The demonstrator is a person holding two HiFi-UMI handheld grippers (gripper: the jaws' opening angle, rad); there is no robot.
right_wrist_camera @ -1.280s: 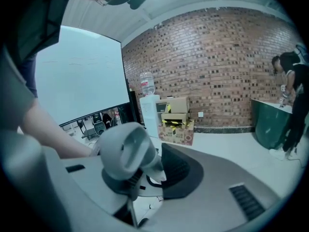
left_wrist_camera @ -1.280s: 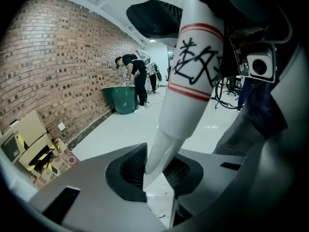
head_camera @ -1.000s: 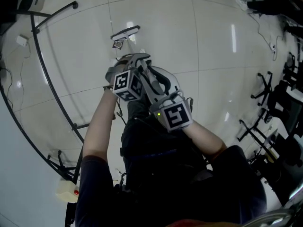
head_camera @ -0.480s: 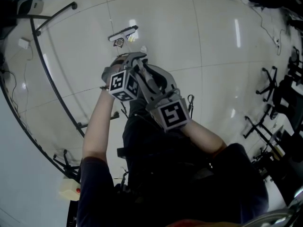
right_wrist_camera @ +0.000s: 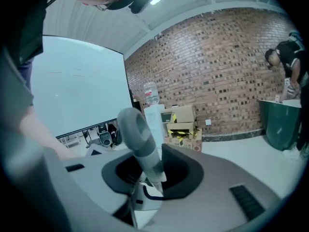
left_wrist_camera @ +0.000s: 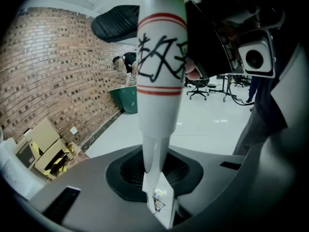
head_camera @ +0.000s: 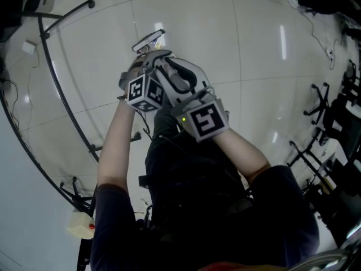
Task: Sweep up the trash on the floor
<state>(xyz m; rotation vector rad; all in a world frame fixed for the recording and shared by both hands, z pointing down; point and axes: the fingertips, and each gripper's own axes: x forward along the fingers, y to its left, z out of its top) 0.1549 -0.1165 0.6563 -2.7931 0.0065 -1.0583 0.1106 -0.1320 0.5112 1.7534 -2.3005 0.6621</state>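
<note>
The left gripper (left_wrist_camera: 159, 199) is clamping narrowly on the tapered foot of a white broom handle (left_wrist_camera: 161, 81). The right gripper (right_wrist_camera: 147, 187) is pinching the grey loop end (right_wrist_camera: 137, 134), seemingly the top of the same pole.

In the head view both grippers are sitting close together, and the broom head (head_camera: 149, 38) is resting on the glossy tiled floor (head_camera: 254, 49) at twelve o'clock from them. A pale scrap (head_camera: 160, 34), likely the trash, is lying at its two o'clock corner, just beside it.

I am judging the pole to be light, stiff and hollow, with a smooth, slippery skin. Taking it at two well-separated spots on the straight tube should be giving better control than holding the taper.

Black handwritten characters are showing between paired red bands, but I cannot read them confidently. A tiny printed label at the jaws is too small to read.
</note>
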